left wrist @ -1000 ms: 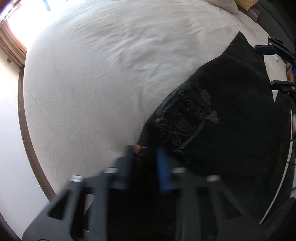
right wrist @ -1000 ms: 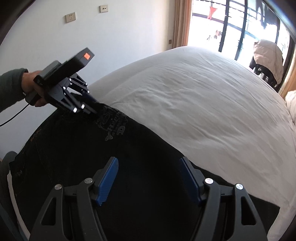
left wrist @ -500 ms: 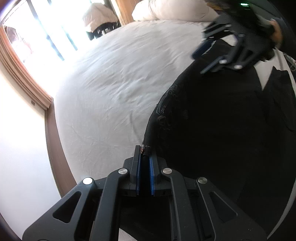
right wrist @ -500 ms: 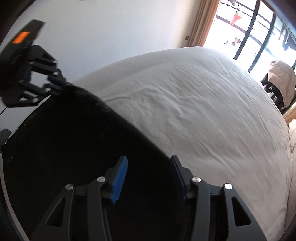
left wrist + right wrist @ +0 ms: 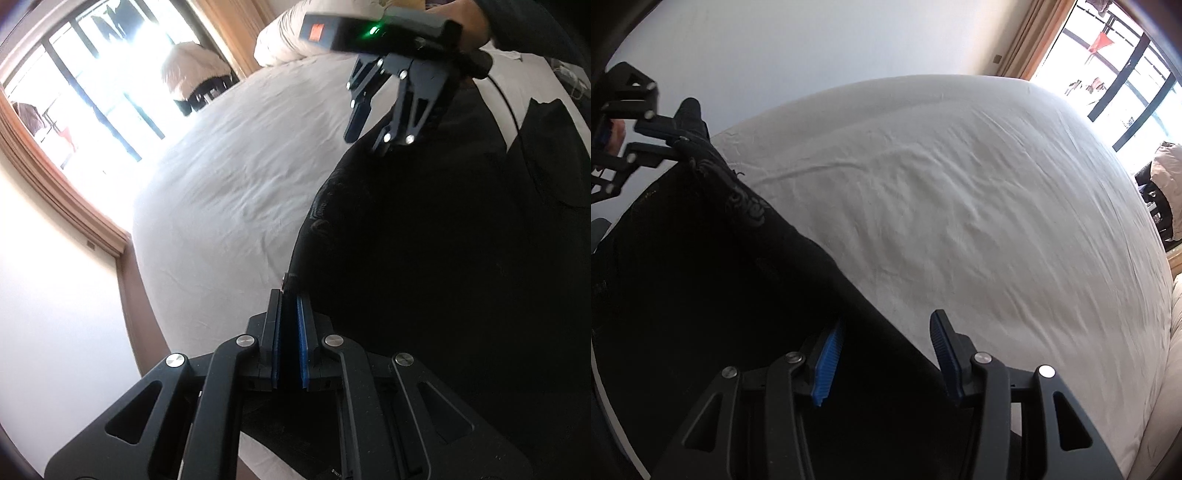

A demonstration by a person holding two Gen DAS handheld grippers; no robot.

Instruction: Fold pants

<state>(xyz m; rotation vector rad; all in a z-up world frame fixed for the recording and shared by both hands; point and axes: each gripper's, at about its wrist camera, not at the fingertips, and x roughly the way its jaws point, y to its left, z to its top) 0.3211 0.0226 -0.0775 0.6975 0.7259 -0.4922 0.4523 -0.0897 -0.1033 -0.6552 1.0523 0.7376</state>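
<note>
Black pants (image 5: 424,277): spread on white bed sheet (image 5: 240,177), one edge raised off it since a second ago. Left gripper (image 5: 289,295) clamped on that edge. Right gripper (image 5: 886,347) (jaws just narrowing, apart) straddles the pants' sheet-side border; second grasp judged imminent.

White-sheeted bed (image 5: 960,206), lightly wrinkled, black pants (image 5: 713,266) draped along one side
</note>
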